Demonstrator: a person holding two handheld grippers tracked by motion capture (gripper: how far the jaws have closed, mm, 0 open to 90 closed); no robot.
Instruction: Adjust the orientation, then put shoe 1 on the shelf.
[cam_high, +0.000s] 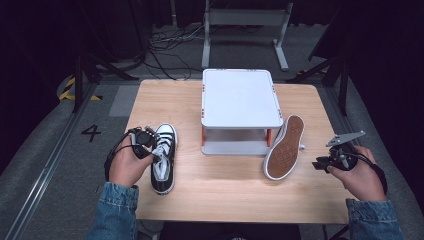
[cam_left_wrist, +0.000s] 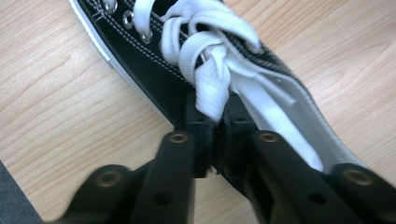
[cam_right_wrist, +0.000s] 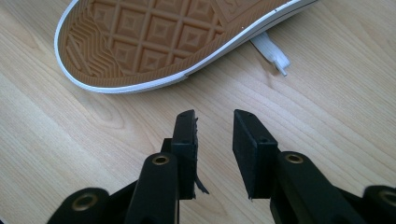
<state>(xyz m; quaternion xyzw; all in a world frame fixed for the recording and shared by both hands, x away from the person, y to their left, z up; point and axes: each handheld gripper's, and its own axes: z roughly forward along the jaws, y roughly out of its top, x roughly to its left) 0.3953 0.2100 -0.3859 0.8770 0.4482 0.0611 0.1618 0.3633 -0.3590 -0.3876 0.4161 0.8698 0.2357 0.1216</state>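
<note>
A black high-top sneaker (cam_high: 164, 160) with white toe cap and white laces stands upright on the left of the wooden table (cam_high: 225, 195). My left gripper (cam_high: 156, 156) is shut on a white lace (cam_left_wrist: 211, 84) of that sneaker (cam_left_wrist: 154, 70), just above its tongue. A second sneaker (cam_high: 285, 147) lies tipped on its side right of the white stand, its tan sole (cam_right_wrist: 163, 32) facing me. My right gripper (cam_high: 320, 164) hovers open over bare wood (cam_right_wrist: 327, 93) a little short of that sole, nothing between its jaws. A white lace tip (cam_right_wrist: 275, 58) pokes out beside the sole.
A white two-level stand (cam_high: 240, 100) with orange posts sits at the table's middle back. Frame legs and cables lie on the grey floor beyond the table. Bare wood stretches between the two shoes and along the front edge.
</note>
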